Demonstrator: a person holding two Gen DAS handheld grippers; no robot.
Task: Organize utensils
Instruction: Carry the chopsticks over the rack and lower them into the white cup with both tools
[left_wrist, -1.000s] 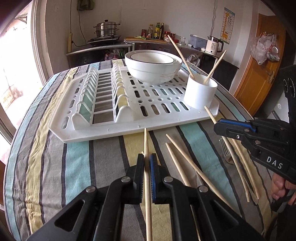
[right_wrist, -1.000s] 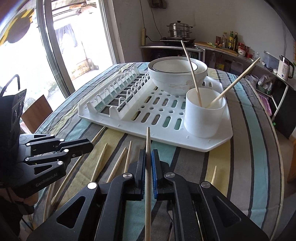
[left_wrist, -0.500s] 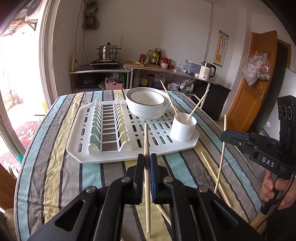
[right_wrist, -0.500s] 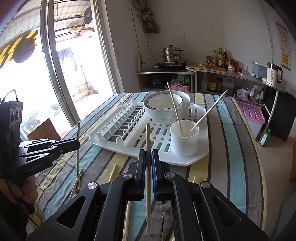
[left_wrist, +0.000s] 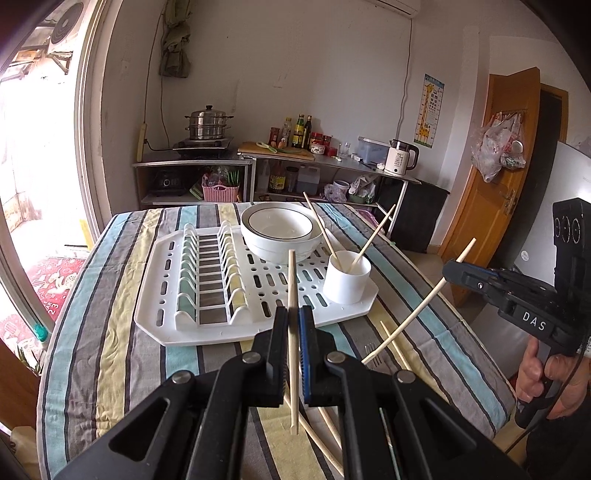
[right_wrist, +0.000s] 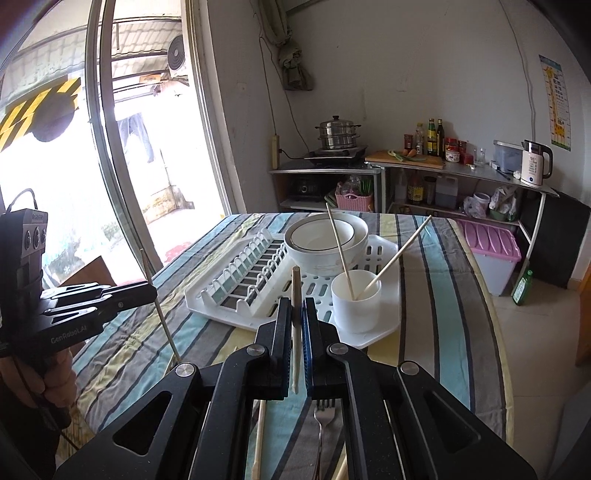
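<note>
Wooden, pale chopstick stands pinched upright in the clamped left gripper, another chopstick likewise in the shut right gripper, probably for dropping into the white cylindrical cup ahead, holding 2 already.

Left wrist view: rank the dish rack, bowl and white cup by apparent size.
1. dish rack
2. bowl
3. white cup, though it stands nearer the camera than the bowl, so the true gap is unsure.

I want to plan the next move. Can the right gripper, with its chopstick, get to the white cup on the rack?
Probably yes. The white cup stands ahead of the right gripper, nothing between them; two chopsticks already lean inside but leave room.
</note>
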